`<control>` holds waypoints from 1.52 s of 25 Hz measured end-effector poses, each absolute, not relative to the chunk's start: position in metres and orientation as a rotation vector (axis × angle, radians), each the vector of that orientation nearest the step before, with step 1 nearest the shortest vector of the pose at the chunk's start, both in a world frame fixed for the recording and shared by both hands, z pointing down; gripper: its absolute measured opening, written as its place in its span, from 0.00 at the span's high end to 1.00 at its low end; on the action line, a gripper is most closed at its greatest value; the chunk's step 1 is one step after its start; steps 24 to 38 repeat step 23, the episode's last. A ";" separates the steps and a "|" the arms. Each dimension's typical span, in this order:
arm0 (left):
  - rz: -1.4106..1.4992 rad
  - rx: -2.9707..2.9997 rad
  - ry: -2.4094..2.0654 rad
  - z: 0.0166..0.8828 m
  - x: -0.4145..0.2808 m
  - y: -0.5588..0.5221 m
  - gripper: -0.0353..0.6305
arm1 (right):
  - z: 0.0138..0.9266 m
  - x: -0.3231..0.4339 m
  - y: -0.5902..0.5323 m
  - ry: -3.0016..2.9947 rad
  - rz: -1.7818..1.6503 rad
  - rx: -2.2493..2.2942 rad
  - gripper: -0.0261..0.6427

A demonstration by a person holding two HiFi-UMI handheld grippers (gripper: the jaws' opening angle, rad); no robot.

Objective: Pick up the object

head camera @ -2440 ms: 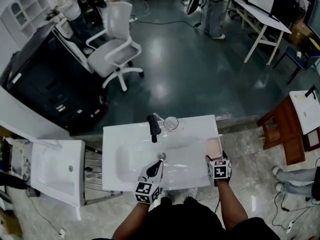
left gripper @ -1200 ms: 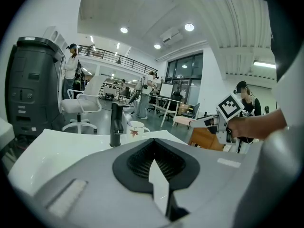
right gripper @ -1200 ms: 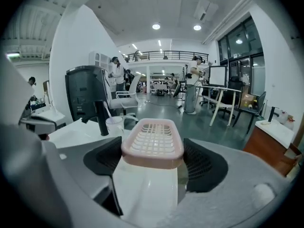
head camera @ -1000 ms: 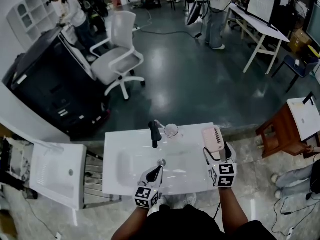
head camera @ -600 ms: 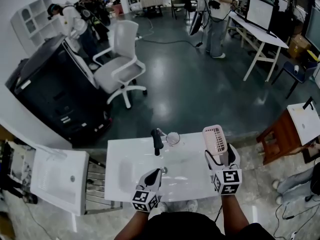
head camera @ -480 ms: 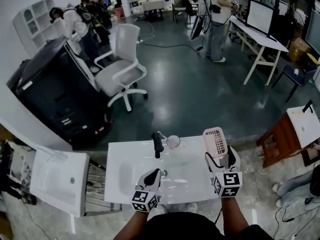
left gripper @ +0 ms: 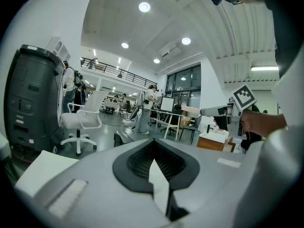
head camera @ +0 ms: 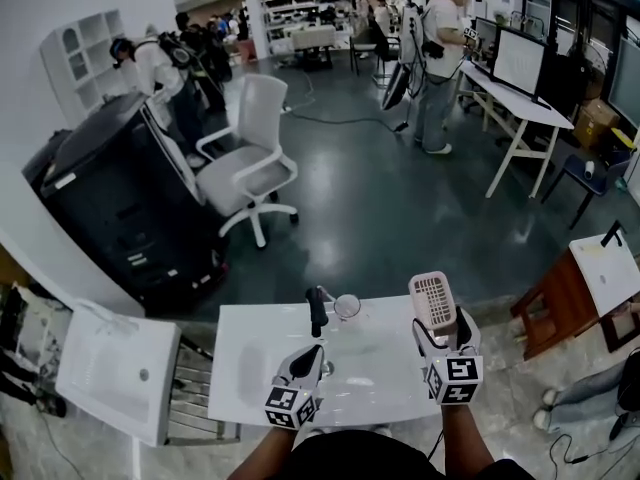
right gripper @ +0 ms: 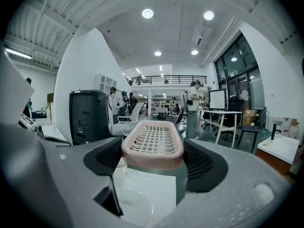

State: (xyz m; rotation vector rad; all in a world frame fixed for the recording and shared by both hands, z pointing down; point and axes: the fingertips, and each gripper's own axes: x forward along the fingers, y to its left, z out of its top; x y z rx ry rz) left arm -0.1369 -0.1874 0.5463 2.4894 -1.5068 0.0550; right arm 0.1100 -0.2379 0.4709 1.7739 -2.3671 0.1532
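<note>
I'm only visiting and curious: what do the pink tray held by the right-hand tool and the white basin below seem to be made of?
The pink tray, held between the jaws of the right gripper: probably moulded plastic, matte and evenly coloured, with a rounded rim and a grid of holes. The white basin: likely glazed ceramic, glossy with light reflections, though cast resin would look alike.

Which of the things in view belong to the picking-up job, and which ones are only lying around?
Belongs to the job: pink slotted plastic tray, clamped in the jaws of the right gripper.

Just lying about: black tap, clear glass cup, white washbasin; also the left gripper, jaws together and empty.
</note>
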 end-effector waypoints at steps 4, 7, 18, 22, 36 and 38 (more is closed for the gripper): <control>0.055 2.487 -1.513 0.548 -0.139 -0.188 0.92 | 0.473 0.107 -0.239 -2.361 0.144 1.771 0.35; 0.055 2.485 -1.514 0.549 -0.139 -0.188 0.92 | 0.474 0.106 -0.240 -2.363 0.143 1.764 0.35; 0.055 2.479 -1.515 0.549 -0.141 -0.185 0.92 | 0.476 0.099 -0.238 -2.381 0.156 1.736 0.35; 0.055 2.478 -1.511 0.552 -0.141 -0.182 0.92 | 0.475 0.099 -0.237 -2.375 0.127 1.745 0.35; 0.055 2.477 -1.510 0.553 -0.141 -0.181 0.92 | 0.475 0.098 -0.236 -2.373 0.121 1.746 0.35; 0.055 2.477 -1.510 0.553 -0.141 -0.181 0.92 | 0.475 0.098 -0.236 -2.373 0.121 1.746 0.35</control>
